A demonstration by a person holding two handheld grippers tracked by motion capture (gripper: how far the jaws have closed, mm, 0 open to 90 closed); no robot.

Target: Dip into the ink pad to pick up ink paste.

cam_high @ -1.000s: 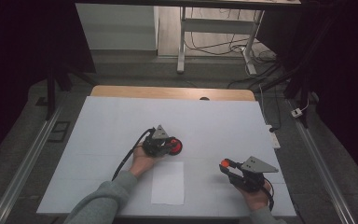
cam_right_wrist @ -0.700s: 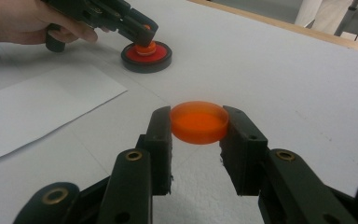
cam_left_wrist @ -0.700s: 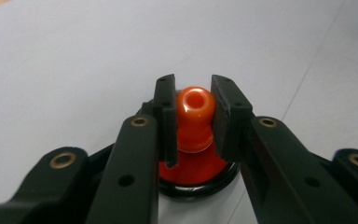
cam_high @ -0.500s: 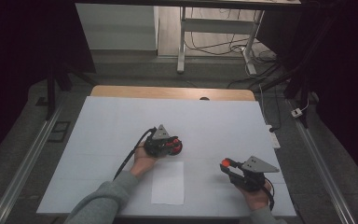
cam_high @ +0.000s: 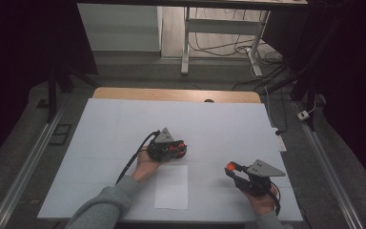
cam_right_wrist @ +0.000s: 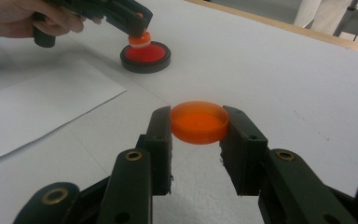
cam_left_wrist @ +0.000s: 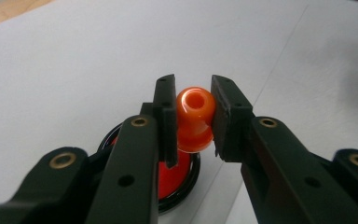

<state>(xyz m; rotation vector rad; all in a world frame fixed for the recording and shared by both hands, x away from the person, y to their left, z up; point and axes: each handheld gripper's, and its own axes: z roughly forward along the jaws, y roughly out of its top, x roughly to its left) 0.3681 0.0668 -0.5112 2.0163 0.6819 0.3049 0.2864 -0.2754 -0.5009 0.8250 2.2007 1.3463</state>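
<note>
Left gripper (cam_left_wrist: 193, 116) has shifted slightly, clenched on orange knob (cam_left_wrist: 195, 119) above the black-rimmed base (cam_left_wrist: 182, 179). Right gripper (cam_right_wrist: 196, 126) grasps orange cap (cam_right_wrist: 199, 122); likely assembly next.

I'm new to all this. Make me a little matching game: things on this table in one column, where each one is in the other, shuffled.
1. orange knobbed plastic stamp
2. shallow round orange plastic lid
3. round black-rimmed red ink pad
4. white paper sheet

a. flat on the table, between the two hands
b. between the right gripper's jaws
c. on the table, under the stamp
d. between the left gripper's jaws

Pairs: 1-d, 2-b, 3-c, 4-a
</note>
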